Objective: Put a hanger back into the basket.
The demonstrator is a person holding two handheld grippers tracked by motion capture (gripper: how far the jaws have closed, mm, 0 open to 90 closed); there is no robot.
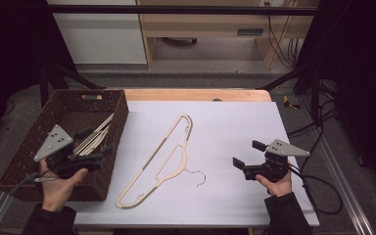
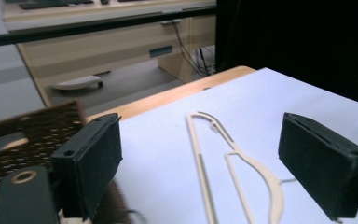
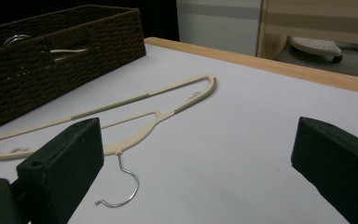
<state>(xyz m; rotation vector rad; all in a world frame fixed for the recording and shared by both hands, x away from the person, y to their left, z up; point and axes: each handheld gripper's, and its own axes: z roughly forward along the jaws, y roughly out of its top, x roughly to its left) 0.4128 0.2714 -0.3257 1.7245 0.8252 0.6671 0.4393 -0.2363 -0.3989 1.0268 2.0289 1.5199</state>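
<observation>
Left hand-held gripper (image 1: 99, 142) jaws wide apart, empty; right hand-held gripper (image 1: 248, 153) likewise, level.

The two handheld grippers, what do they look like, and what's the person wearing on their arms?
Both the left gripper and the right gripper have black bodies with two blocky black jaws. Each carries a grey three-cornered plate on top, dotted with small dark holes, and trails a cable; the right one's is black. The pads are flat, rectangular, with screw holes at the ends. The person wears dark long sleeves.
</observation>
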